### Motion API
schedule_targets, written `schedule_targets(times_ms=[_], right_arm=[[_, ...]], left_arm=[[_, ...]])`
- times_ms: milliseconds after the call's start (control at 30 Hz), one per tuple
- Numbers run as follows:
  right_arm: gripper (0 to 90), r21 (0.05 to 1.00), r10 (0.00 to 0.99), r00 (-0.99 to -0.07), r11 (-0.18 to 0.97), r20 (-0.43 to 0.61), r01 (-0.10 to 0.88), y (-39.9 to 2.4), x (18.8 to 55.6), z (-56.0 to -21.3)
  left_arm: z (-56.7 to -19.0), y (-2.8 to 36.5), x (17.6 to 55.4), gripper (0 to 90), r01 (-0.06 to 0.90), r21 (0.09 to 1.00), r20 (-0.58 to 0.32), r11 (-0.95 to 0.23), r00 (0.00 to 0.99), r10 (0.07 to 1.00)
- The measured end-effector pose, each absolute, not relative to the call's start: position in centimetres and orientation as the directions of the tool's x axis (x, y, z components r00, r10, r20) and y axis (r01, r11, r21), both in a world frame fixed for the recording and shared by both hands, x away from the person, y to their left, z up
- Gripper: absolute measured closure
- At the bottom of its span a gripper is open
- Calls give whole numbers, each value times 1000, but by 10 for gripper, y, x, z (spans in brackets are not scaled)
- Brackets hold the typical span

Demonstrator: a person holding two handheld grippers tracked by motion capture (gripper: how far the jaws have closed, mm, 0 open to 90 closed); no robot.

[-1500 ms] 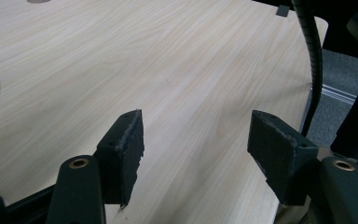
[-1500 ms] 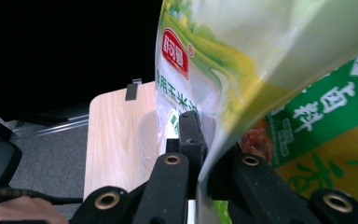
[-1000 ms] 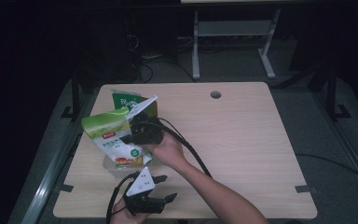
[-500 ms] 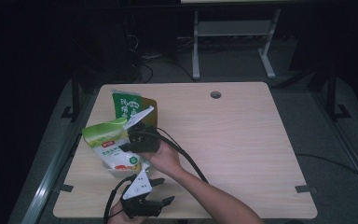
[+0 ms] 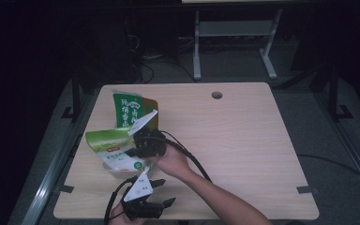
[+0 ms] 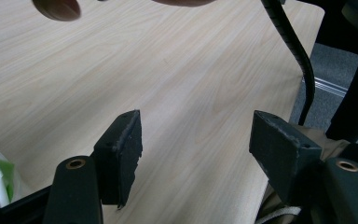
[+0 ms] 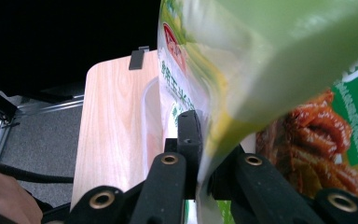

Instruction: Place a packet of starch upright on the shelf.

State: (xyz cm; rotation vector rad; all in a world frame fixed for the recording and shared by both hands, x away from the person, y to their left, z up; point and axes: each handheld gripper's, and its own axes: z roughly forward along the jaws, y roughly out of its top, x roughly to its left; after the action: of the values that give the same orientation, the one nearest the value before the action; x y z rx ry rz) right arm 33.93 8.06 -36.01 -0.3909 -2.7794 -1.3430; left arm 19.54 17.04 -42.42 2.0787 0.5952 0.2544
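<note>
Pale green snack bag (image 5: 114,149) sits pinched at its edge between the jaws of my right gripper (image 7: 200,154), lifted over the left part of the light wood surface (image 5: 243,140). Its print carries a red oval logo near the top and green Chinese characters down a white panel; I cannot read them. Behind it a second bag (image 5: 129,111), darker green with white Chinese characters and a picture of reddish-brown food, stands near the far left edge. A clear plastic tub (image 5: 122,169) rests under the held bag; contents cannot be made out. My left gripper (image 6: 196,154) hovers at the near edge with jaws spread wide, nothing between them.
</note>
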Motion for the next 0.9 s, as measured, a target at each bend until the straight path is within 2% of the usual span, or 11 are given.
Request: schedule_targets(times_ms=[467,667,900], right_arm=[[854,759,231,-956,586,179,284,63,341,-380],[742,751,222,-955,593,195,291,58,339,-378],[655,759,219,-952,576,215,304,34,342,-375]], left_arm=[[-426,171,196,329,318,833,-51,-453,859,509],[-425,171,197,319,320,833,-51,-450,856,515],[-425,169,200,307,322,831,-49,-453,854,518]])
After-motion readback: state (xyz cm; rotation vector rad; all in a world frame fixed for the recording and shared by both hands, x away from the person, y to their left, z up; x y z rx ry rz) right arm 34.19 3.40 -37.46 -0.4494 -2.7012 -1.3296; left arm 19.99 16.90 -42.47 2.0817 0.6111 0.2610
